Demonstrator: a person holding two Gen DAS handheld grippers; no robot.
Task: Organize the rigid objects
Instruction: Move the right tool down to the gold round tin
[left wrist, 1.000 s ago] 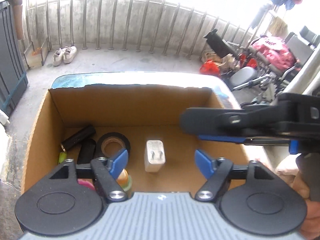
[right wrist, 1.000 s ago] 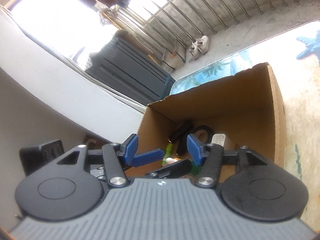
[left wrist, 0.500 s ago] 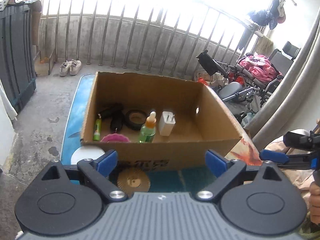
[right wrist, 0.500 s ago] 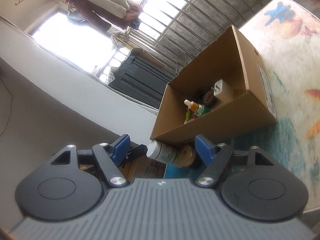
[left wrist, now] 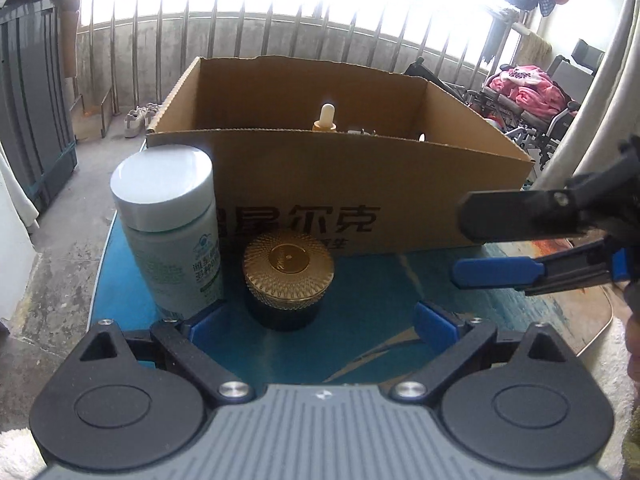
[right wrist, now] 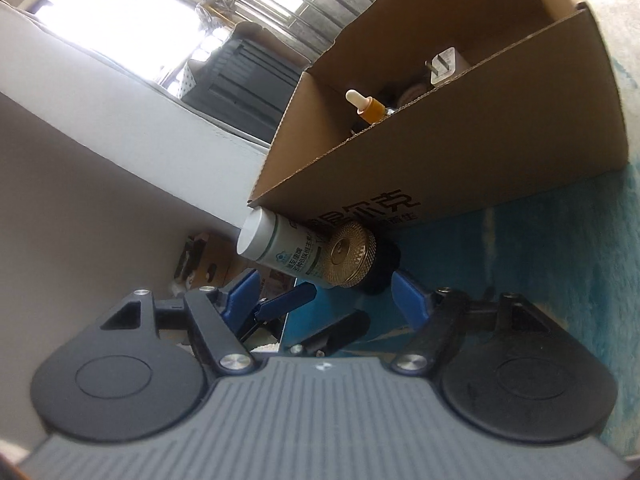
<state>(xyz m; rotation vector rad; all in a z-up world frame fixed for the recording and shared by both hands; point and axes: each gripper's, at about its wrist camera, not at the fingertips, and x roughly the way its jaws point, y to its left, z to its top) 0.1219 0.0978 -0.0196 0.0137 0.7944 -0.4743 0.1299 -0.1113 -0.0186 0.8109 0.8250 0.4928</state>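
A white-capped bottle (left wrist: 168, 236) and a dark jar with a gold lid (left wrist: 288, 276) stand on the blue mat against the front wall of a cardboard box (left wrist: 360, 184). My left gripper (left wrist: 320, 322) is low in front of them with its jaws opening. The jar stands just ahead of the gap, untouched. My right gripper (left wrist: 500, 244) reaches in from the right, open and empty. In the right wrist view my right gripper (right wrist: 326, 296) faces the jar (right wrist: 350, 256) and bottle (right wrist: 280, 248). A dropper bottle (right wrist: 366, 108) and white plug (right wrist: 446, 66) are in the box (right wrist: 440, 160).
The blue patterned mat (left wrist: 400, 280) runs to a concrete floor (left wrist: 60, 272) on the left. A dark cabinet (left wrist: 32, 112) stands far left, shoes (left wrist: 138, 118) by the railing, and a wheelchair with pink cloth (left wrist: 532, 88) far right. A white wall (right wrist: 120, 128) rises beside the box.
Both grippers have drawn back from over the box and sunk to mat level in front of it. Both jaws stand wider. The bottle and jar have come into close view.
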